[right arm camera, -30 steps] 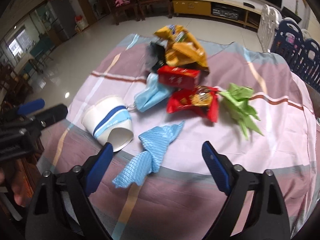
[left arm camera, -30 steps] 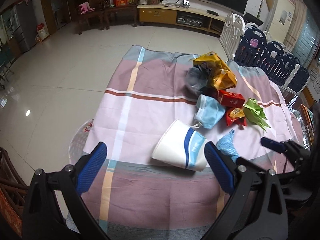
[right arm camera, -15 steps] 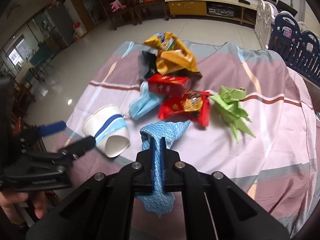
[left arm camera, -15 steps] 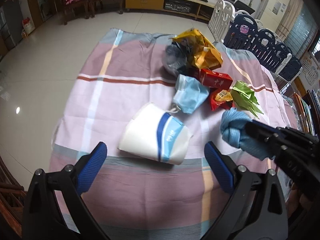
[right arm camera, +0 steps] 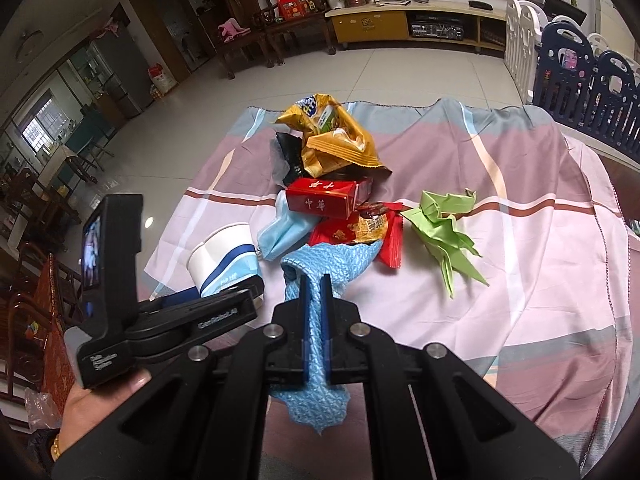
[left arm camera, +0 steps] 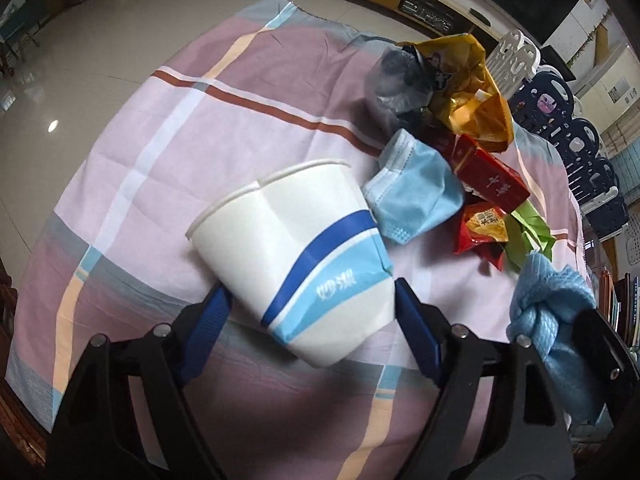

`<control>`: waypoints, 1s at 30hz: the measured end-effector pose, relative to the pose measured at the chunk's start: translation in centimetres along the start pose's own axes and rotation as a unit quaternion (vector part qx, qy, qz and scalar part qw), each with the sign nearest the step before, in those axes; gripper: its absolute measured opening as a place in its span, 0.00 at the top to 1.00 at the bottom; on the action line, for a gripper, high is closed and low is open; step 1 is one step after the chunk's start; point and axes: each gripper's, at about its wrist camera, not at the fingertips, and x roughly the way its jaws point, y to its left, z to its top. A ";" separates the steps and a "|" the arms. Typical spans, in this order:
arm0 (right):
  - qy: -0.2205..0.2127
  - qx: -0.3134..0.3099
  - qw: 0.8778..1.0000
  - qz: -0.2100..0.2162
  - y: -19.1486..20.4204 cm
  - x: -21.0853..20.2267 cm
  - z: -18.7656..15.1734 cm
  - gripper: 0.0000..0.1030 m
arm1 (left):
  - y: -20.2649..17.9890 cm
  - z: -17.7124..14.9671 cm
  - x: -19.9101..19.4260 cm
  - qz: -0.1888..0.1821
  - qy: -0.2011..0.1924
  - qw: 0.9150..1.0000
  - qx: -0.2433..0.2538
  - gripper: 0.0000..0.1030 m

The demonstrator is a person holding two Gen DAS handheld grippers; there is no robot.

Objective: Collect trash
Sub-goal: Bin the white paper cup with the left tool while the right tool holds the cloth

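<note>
A crushed white paper cup (left arm camera: 304, 252) with a blue band lies on its side between the two fingers of my left gripper (left arm camera: 312, 304); the blue pads touch its base on both sides. It also shows in the right wrist view (right arm camera: 224, 258). My right gripper (right arm camera: 315, 284) is shut on a light blue cloth (right arm camera: 320, 276) and holds it above the table; the cloth shows at the right of the left wrist view (left arm camera: 548, 300). Beyond lie a blue face mask (left arm camera: 416, 196), a red box (right arm camera: 322, 199), a red snack wrapper (right arm camera: 364, 232), green paper (right arm camera: 448, 232) and a yellow bag (right arm camera: 332, 140).
The trash sits on a table under a pink, grey and blue checked cloth (right arm camera: 540, 240). A black crumpled bag (left arm camera: 400, 76) lies by the yellow bag. Tiled floor, wooden chairs, a TV cabinet and a child's play fence surround the table.
My right gripper shut on the blue cloth and lifted it. My left gripper moved forward and closed in around the paper cup.
</note>
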 end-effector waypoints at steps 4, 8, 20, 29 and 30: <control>-0.002 0.000 1.000 0.001 -0.2 -0.4 -0.1 0.95 | -0.3 -0.3 -0.1 -0.001 -0.002 1.000 0.016 0.27; -0.006 0.003 1.000 0.002 -0.2 -0.7 0.1 0.95 | 0.5 -0.3 -1.2 -0.006 -0.018 0.999 0.028 0.29; -0.014 -0.010 1.000 -0.008 0.2 -1.7 -0.4 0.95 | -1.5 -1.3 -9.0 -0.008 -0.109 0.983 0.150 0.30; -0.021 0.011 0.999 -0.025 -1.4 -2.5 -0.9 0.95 | -2.0 -1.6 -9.1 -0.027 -0.105 0.979 0.171 0.30; -0.021 0.013 0.999 -0.026 -1.5 -2.5 -0.9 0.95 | -1.9 -1.6 -9.1 -0.028 -0.105 0.979 0.171 0.30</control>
